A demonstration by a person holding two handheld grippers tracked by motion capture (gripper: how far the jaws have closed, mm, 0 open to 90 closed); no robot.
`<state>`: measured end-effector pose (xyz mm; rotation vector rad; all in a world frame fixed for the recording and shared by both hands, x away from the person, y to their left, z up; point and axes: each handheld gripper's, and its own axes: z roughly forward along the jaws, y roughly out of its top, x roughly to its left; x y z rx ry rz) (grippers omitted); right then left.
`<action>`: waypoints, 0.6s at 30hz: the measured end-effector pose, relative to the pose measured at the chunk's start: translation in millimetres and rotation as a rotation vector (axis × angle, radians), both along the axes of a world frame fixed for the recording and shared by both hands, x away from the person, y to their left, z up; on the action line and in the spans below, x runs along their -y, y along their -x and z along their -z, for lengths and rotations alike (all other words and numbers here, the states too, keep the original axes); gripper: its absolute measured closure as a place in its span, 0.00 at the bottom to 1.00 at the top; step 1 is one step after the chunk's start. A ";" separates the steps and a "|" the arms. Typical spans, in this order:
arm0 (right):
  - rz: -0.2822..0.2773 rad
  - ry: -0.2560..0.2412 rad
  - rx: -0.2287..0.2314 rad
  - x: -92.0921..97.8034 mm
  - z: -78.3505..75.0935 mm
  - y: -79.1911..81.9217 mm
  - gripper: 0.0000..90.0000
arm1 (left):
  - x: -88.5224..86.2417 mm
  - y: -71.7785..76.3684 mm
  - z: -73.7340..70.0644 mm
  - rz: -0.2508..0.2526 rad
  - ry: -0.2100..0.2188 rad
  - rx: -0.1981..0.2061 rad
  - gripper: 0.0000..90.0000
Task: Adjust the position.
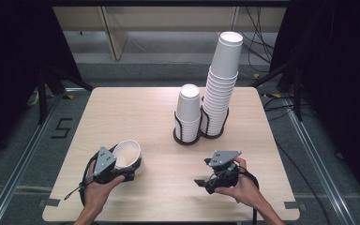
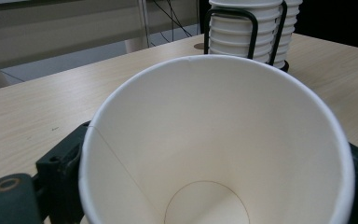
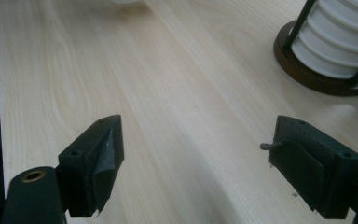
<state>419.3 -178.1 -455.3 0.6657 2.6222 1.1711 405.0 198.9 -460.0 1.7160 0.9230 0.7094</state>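
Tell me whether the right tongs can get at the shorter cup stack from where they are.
Probably yes: the right tongs are open and hold nothing, with bare table between them and the shorter cup stack.

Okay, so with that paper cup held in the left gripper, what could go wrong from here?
The left hand-held gripper clamps a thin paper cup across its wall, so squeezing harder might dent or crease it.

The cup lies tilted in the jaws, mouth toward the tall cup stack; if it goes onto a stack, a crooked approach might jam it or nudge that tall stack, which leans a little above its wire holder.

The right hand-held gripper is open and holds nothing, so it isn't steadying anything.
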 end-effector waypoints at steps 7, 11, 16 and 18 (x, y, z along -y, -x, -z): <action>0.006 0.004 0.002 7.4 3.5 4.6 0.20 | -6.6 -13.5 0.0 -0.032 -0.005 -0.010 0.10; 0.027 -0.001 -0.001 10.7 3.1 6.4 0.20 | -12.1 -23.3 -0.9 -0.061 -0.005 -0.006 0.10; 0.021 -0.003 -0.001 14.7 5.1 6.0 0.20 | -15.4 -35.3 -4.1 -0.089 -0.009 -0.007 0.10; 0.027 -0.002 0.006 16.2 6.0 6.9 0.20 | -15.1 -41.0 -4.2 -0.098 -0.016 -0.008 0.10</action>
